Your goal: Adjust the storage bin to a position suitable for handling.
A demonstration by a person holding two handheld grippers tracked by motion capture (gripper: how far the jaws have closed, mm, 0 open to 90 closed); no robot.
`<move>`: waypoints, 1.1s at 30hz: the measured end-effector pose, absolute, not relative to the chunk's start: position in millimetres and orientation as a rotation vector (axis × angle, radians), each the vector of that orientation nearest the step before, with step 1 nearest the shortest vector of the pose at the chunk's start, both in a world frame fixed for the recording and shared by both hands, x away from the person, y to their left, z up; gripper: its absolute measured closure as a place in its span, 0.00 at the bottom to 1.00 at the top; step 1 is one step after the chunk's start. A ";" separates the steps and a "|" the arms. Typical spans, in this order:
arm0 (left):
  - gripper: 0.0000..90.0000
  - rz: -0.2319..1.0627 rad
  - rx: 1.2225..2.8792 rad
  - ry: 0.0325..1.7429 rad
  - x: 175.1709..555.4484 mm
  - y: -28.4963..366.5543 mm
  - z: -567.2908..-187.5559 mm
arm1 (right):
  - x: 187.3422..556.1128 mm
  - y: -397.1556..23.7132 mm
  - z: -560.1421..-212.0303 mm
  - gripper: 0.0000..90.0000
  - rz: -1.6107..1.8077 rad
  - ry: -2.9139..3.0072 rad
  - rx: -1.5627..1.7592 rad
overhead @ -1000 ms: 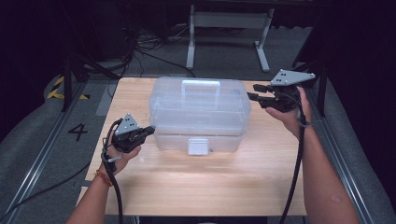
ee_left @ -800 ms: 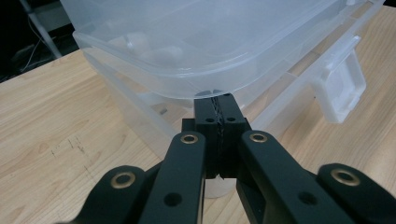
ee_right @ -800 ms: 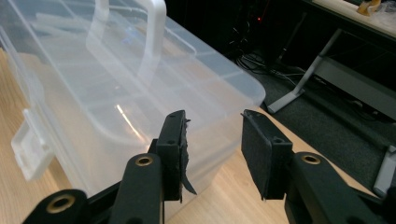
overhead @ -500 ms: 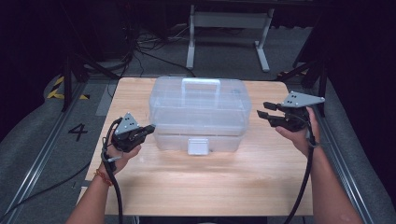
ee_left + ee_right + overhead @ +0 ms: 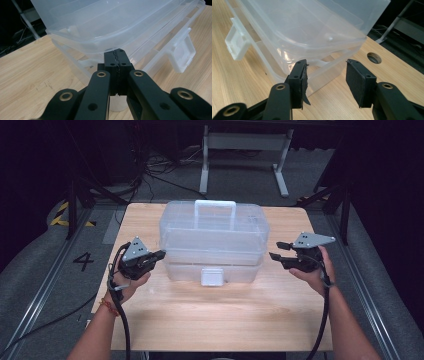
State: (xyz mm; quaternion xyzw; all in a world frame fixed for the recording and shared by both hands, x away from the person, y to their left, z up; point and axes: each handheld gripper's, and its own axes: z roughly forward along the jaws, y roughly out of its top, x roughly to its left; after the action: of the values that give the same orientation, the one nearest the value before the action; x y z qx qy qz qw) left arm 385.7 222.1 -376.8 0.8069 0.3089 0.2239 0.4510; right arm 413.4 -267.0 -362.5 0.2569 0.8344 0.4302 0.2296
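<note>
Slippage is the risk at the left, where the left gripper [image 5: 159, 255], its jaws pressed together with nothing between them, is held against the left end of the clear plastic box [image 5: 214, 240] in the middle of the wooden table [image 5: 210, 320]: a push there could slide the light box sideways. At the right end, the right gripper [image 5: 276, 251] has just been opening, with nothing between its jaws, and a hasty close could miss the rim or tip the box.

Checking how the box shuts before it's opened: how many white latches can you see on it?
1. A single white latch sits at the middle of the clear plastic box's front edge, facing the person. Others on the far side may be hidden.
</note>
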 end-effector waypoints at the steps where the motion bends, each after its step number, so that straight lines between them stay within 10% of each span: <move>1: 1.00 0.553 1.991 0.765 385.9 221.8 -376.6 | 413.1 -265.2 -363.9 0.57 1.176 2.293 0.697; 33: 0.89 0.525 1.997 0.769 387.4 226.3 -380.7 | 412.7 -243.2 -362.4 0.64 1.304 2.007 0.660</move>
State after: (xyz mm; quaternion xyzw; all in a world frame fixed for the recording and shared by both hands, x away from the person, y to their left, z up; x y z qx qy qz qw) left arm 387.4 226.3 -380.7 0.8084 0.3112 0.2125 0.4522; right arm 412.7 -243.2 -362.4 0.2515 0.7650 0.4970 0.3234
